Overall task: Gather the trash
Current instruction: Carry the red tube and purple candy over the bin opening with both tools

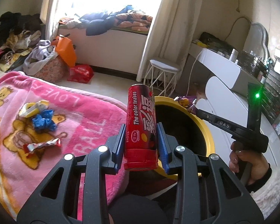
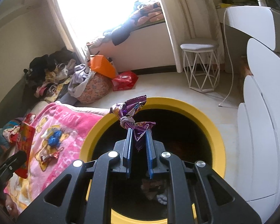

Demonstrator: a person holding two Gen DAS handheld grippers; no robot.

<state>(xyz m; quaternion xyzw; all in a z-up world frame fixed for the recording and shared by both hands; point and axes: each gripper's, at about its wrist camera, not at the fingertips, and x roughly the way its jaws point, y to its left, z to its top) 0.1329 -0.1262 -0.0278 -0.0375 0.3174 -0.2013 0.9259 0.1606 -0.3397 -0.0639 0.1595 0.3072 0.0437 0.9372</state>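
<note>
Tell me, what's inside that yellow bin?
In the yellow bin, some crumpled trash lies at the dark bottom. The right gripper and its purple wrapper cover part of it.

one red tube (image 1: 141, 126), four wrappers (image 1: 42, 145), one bin (image 2: 201, 119)

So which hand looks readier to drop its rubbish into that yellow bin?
The right. Its tongs hold the purple wrapper directly above the yellow bin opening. The left tongs hold the red can nearer the bin's edge, beside the pink blanket.
</note>
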